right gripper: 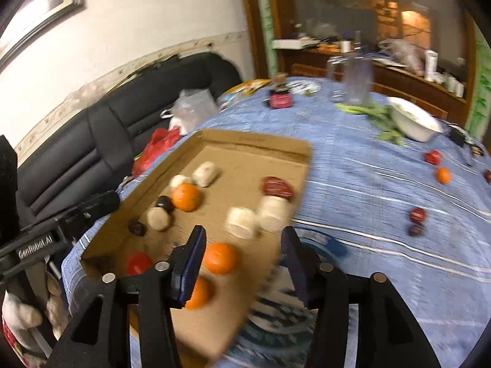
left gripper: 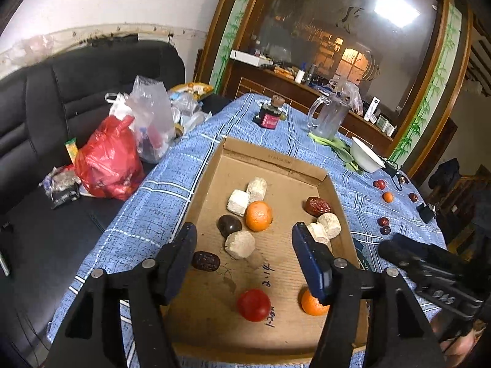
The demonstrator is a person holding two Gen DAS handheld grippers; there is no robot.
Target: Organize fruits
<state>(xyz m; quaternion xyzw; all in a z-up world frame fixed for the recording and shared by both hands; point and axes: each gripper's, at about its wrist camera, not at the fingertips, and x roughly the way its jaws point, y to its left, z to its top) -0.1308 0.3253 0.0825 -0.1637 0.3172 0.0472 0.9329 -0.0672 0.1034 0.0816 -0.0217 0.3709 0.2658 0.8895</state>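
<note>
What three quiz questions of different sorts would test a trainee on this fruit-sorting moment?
1. True or false: the left claw is gripping an orange.
2. Fill the gap: the orange outside the cardboard tray lies on the blue checked ___.
3. The white bowl sits: A) inside the tray; B) on the sofa; C) beside the green leaves.

Key: 1 false, it is open and empty; 2 cloth; 3 C.

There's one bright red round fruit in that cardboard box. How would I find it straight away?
Start at the shallow cardboard tray on the blue checked tablecloth. Go to its near end, beside the handwritten numbers. The red fruit lies there, smooth and glossy, left of an orange; the dark dates are wrinkled.
</note>
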